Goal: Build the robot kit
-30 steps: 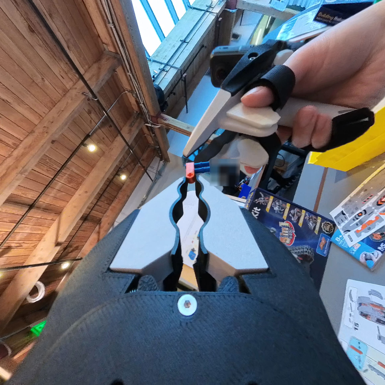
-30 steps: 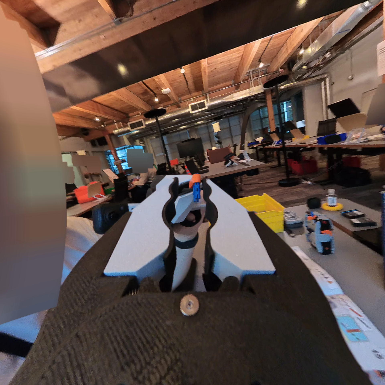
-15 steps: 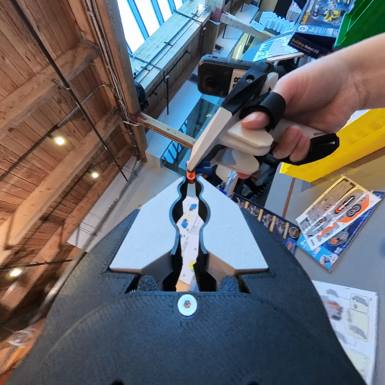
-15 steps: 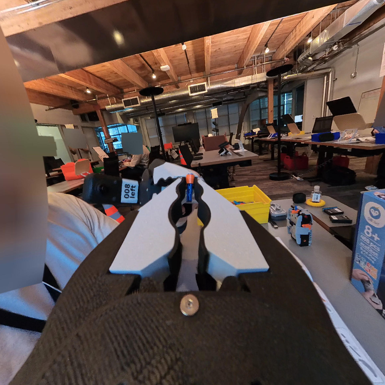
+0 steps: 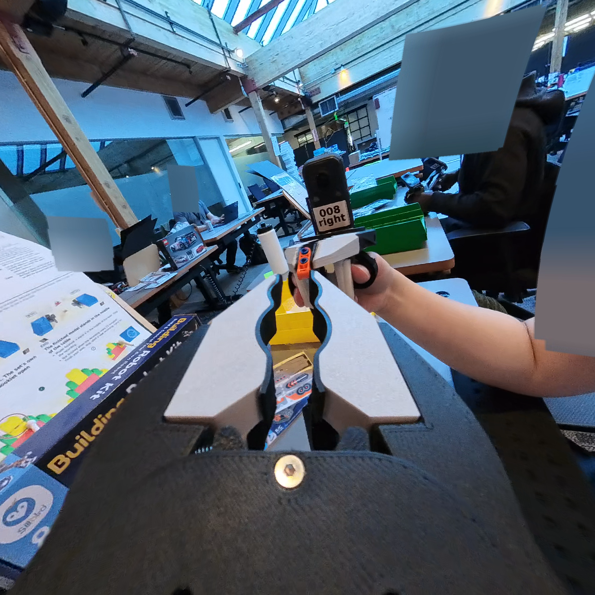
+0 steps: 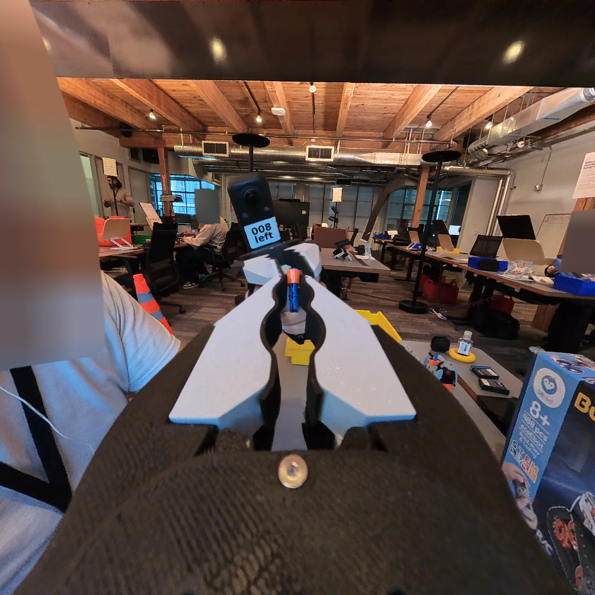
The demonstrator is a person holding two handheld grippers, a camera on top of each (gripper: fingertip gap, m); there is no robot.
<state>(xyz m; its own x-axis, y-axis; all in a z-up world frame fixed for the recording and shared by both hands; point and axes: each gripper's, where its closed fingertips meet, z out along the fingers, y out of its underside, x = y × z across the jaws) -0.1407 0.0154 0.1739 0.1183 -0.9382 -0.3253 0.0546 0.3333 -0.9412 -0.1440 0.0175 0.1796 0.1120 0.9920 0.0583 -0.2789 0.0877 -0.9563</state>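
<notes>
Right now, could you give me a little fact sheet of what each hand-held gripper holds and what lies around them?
left hand-held gripper: shut on orange piece, at its tips
right hand-held gripper: shut on blue pin
contact: pin's end meets the orange piece; grippers tip to tip, in the air
below: yellow bin
left side: kit box, open booklet
</notes>
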